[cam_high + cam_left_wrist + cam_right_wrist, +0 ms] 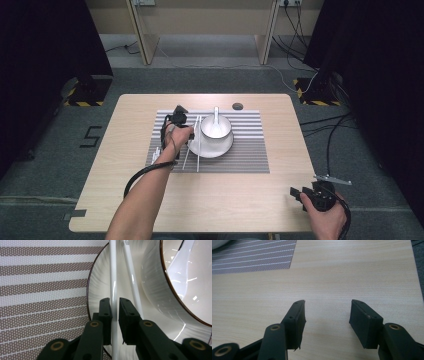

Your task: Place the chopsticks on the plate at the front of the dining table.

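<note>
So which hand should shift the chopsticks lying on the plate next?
Left. Its gripper already has one chopstick between its fingers over the plate. The right gripper sits open at the table's near right corner, apart from the setting.

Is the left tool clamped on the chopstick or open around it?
Open: the left tool straddles the chopstick, with a gap beside the right pad.
</note>
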Tool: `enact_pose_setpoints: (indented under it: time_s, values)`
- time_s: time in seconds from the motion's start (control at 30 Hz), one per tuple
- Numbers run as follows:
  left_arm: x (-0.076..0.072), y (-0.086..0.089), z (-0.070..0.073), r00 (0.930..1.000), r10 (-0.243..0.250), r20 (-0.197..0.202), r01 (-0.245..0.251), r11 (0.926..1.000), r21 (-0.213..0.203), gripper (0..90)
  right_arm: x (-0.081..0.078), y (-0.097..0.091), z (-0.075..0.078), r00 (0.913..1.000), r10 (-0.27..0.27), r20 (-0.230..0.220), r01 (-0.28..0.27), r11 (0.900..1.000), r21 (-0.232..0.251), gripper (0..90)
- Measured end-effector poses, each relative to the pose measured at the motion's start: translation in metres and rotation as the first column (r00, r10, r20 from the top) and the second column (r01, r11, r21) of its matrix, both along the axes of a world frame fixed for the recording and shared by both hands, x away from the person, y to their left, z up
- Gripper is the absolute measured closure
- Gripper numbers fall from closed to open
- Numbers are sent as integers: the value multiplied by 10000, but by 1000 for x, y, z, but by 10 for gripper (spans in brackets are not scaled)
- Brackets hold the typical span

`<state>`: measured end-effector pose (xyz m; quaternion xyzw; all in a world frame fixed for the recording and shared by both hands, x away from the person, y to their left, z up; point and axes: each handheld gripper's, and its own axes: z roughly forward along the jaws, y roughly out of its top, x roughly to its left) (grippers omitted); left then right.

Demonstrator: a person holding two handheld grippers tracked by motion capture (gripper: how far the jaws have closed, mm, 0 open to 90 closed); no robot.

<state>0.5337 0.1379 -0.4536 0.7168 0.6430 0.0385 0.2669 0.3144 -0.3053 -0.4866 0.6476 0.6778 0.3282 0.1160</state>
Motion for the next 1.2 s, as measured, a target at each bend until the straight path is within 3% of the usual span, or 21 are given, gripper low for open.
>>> enact_pose_setpoints:
  time_s: [0.17, 0.27, 0.4, 0.53, 0.67, 0.77, 0.87, 1.1, 1.2]
  values:
    - [-6, 4, 6, 9995, 94, 316, -92, 9999, -69, 662, 0, 0, 0, 10000, 10, 27, -10, 10000, -40, 465]
    - [-13, 8, 9, 9993, -100, 374, 103, 9999, -74, 628, 0, 0, 0, 10000, -1, -4, 1, 10000, -19, 465]
    - [-23, 15, 12, 9981, -239, 576, 268, 9984, -494, 559, 0, 0, 0, 10000, -1, 13, 1, 10000, -67, 465]
    - [-33, 22, 12, 9962, -360, 794, 372, 9992, -143, 477, 0, 2, 0, 10000, -3, -34, 3, 9999, -112, 465]
    - [-45, 31, 12, 9925, -693, 1004, 690, 9976, 63, 461, 0, 2, 0, 10000, 28, 19, -28, 9999, -171, 465]
    - [-55, 39, 12, 9923, -758, 982, 748, 9971, 138, 445, 0, 2, 0, 10000, 2, -22, -2, 9999, -158, 465]
    - [-65, 46, 11, 9916, -903, 925, 862, 9951, 476, 420, 0, 2, 0, 10000, 54, 11, -54, 9998, -204, 465]
    - [-87, 52, 4, 9830, -1618, 866, 1498, 9801, 1301, 407, 0, 5, 1, 10000, 47, 5, -47, 9997, -223, 465]
    - [-93, 52, -2, 9791, -1872, 790, 1699, 9677, 1864, 399, 0, 6, 1, 10000, 92, 36, -91, 9996, -265, 465]
